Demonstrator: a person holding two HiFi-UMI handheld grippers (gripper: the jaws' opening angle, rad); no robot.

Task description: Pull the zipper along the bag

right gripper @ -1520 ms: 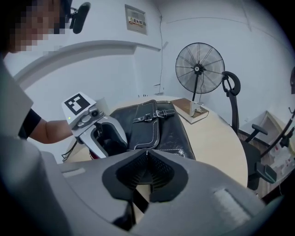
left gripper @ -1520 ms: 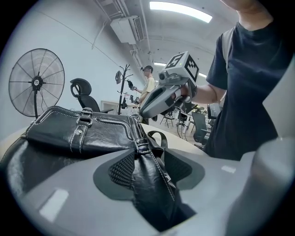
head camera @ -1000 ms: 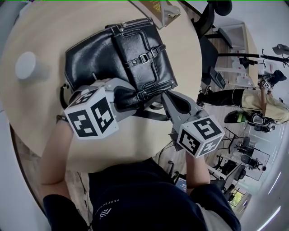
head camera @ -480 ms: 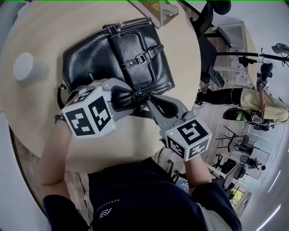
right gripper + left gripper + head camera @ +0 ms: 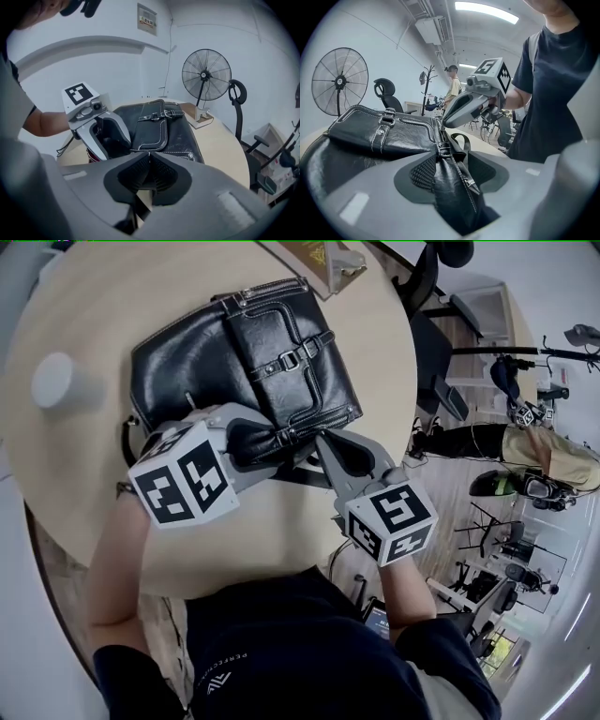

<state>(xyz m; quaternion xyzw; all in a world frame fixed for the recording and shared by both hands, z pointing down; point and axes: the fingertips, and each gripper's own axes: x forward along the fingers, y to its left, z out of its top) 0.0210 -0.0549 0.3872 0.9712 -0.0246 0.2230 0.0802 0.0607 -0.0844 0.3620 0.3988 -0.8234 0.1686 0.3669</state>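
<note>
One bag (image 5: 187, 362) (black), one fan (image 5: 340, 82)

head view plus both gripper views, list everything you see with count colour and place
bag: one, black leather, lying on the table
zipper: one, metal teeth, along the bag's near edge
table: one, light wood, round, under the bag
cylinder: one, white, table's left side
fan: one, dark, table's far edge
office chair: one, black, beyond the table
bystander: one, tan top, far right
left gripper: one, grey, shut on the bag's end
right gripper: one, grey, jaws closing at the zipper, nearly together
</note>
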